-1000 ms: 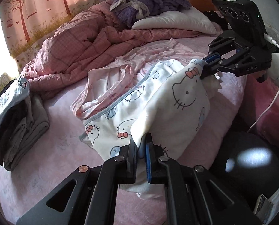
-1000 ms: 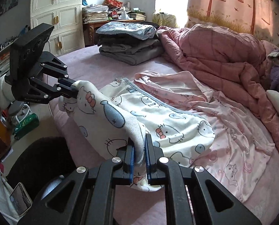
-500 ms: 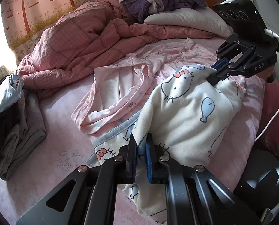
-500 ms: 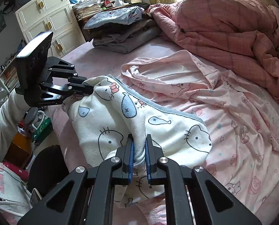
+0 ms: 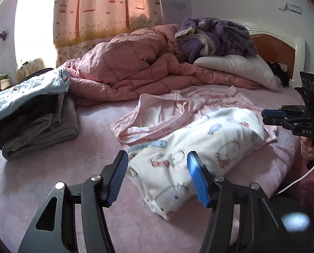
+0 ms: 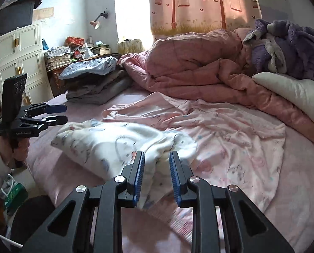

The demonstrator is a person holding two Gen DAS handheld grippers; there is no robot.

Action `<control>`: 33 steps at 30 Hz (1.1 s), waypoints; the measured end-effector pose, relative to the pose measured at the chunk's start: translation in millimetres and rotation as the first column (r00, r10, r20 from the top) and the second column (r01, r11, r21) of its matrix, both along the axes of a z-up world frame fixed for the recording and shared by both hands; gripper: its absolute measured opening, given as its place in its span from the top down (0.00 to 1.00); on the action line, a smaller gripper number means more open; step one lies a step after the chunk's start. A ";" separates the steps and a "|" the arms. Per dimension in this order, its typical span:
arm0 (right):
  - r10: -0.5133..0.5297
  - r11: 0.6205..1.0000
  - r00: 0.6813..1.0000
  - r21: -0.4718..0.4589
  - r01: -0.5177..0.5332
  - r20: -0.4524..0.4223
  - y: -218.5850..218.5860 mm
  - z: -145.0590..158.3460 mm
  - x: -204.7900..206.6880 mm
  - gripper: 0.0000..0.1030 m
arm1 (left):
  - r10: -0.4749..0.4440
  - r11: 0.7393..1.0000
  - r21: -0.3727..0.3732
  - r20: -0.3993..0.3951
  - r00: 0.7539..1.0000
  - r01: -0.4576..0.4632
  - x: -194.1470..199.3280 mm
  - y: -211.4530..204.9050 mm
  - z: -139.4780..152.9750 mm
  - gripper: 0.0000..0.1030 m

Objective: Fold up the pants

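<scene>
Now my left gripper (image 5: 158, 177) and right gripper (image 6: 157, 175) both gape, released, the pants (image 5: 195, 145) lying doubled over on the bed (image 5: 51, 181) just ahead of both. One fold looks done; another likely remains. "DAS" reads on the right gripper's body.

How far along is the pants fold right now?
Done: the white cat-print pants lie doubled over in a bundle on the bed. In hand: nothing; the left hand-held gripper and right hand-held gripper are both open. Left: the bundle looks loose, so probably another fold, then perhaps the folded clothes stack.
</scene>
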State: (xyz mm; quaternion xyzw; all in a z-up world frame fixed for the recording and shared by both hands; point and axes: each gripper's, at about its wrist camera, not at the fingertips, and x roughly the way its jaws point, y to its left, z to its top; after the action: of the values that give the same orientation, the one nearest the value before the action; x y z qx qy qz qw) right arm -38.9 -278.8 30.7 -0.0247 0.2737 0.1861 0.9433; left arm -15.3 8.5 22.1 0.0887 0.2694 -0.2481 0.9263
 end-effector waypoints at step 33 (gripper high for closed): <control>-0.227 0.969 0.968 0.119 0.215 0.103 -12.5 -14.0 -38.1 0.99 | 0.112 0.984 -0.151 0.108 0.988 -0.095 -51.4 15.5 -5.9 0.78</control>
State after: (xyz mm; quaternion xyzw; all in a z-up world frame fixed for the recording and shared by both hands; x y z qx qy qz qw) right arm -77.0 -291.3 16.7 0.0457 0.2093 0.0924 0.9724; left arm -66.7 24.0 16.2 0.0211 0.2007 -0.2130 0.9560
